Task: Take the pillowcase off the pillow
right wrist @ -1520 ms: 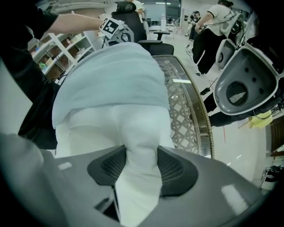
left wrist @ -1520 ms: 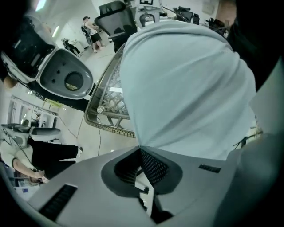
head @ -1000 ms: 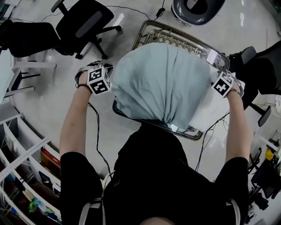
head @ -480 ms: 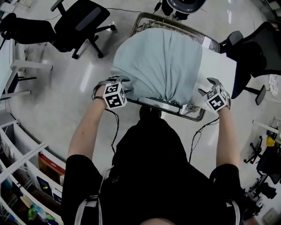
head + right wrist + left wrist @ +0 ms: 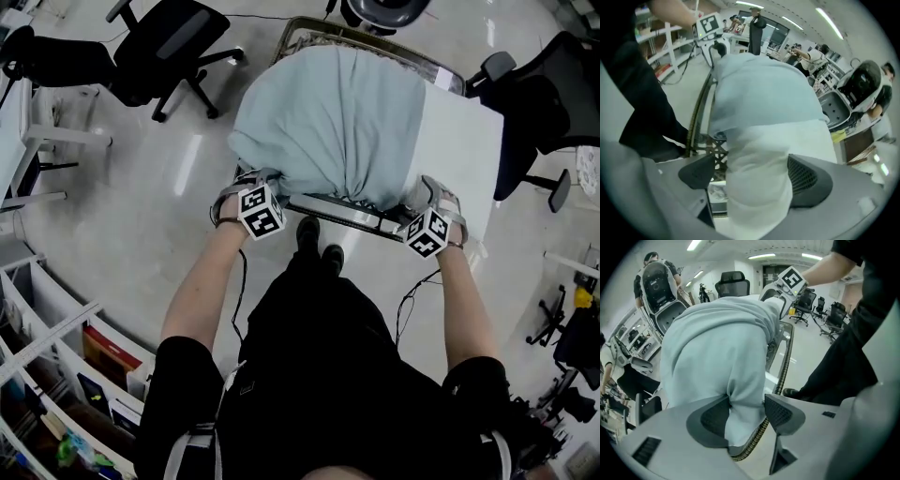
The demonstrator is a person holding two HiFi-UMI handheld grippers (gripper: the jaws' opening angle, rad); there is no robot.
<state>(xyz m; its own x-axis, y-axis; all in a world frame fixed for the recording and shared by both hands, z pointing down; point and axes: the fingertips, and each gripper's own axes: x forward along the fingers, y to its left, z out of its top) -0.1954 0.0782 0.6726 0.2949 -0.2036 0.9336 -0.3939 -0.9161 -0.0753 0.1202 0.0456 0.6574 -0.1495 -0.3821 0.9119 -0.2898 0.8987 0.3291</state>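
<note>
A pillow in a pale blue pillowcase [image 5: 328,122] lies on a glass table with a woven rim [image 5: 337,211]. Bare white pillow [image 5: 459,150] shows along its right side. My left gripper [image 5: 256,176] is at the near left corner. Its jaws are opening, and a fold of pillowcase [image 5: 717,343] hangs loosely between the pads of the left gripper [image 5: 746,411]. My right gripper [image 5: 427,194] is at the near right corner. Its jaws are opening too, with the white pillow corner [image 5: 759,164] between them in the right gripper view [image 5: 750,173]; the left pad stands apart from it.
Black office chairs stand at the far left [image 5: 169,47] and the far right [image 5: 553,94]. White shelving [image 5: 47,356] runs along the near left. The person's shoes [image 5: 314,244] are right at the table's near edge. Other people stand in the background [image 5: 811,56].
The pillow, held up off the table a second ago, now lies on it. Both grippers came down and toward the near edge, and both pairs of jaws have spread.
</note>
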